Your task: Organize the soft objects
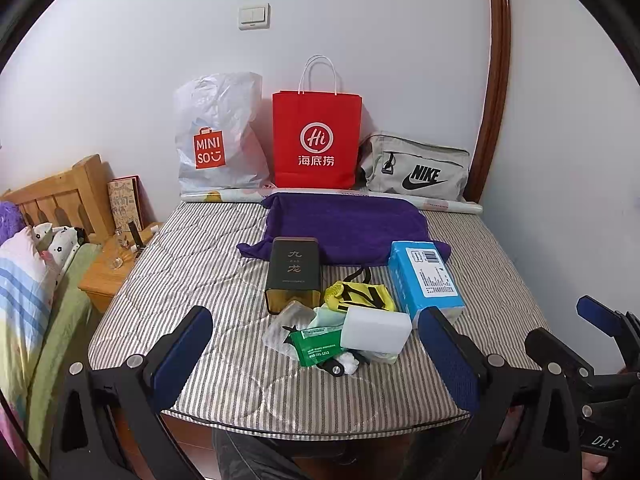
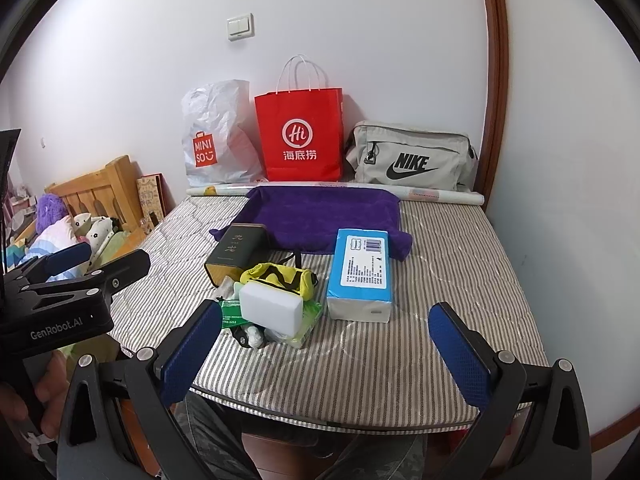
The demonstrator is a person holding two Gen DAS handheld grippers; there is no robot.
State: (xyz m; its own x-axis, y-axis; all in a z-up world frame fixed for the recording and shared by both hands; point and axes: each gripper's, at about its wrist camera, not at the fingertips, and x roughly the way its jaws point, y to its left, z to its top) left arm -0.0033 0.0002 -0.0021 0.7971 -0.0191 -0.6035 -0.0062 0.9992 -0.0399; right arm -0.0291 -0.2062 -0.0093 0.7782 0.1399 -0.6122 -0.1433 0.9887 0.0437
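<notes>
Both the left gripper (image 1: pixel 316 364) and right gripper (image 2: pixel 326 354) hang wide and empty low in frame, and the pile centre frame, sponge (image 1: pixel 378 328), yellow pouch (image 1: pixel 360 297), tissue pack (image 1: pixel 426 278), looks untouched, nothing sorted yet.

Against the wall stand a red paper bag (image 1: pixel 317 140), a white plastic bag (image 1: pixel 218 136) and a grey Nike pouch (image 1: pixel 416 168) — beside them, a wooden headboard (image 1: pixel 60 196).
</notes>
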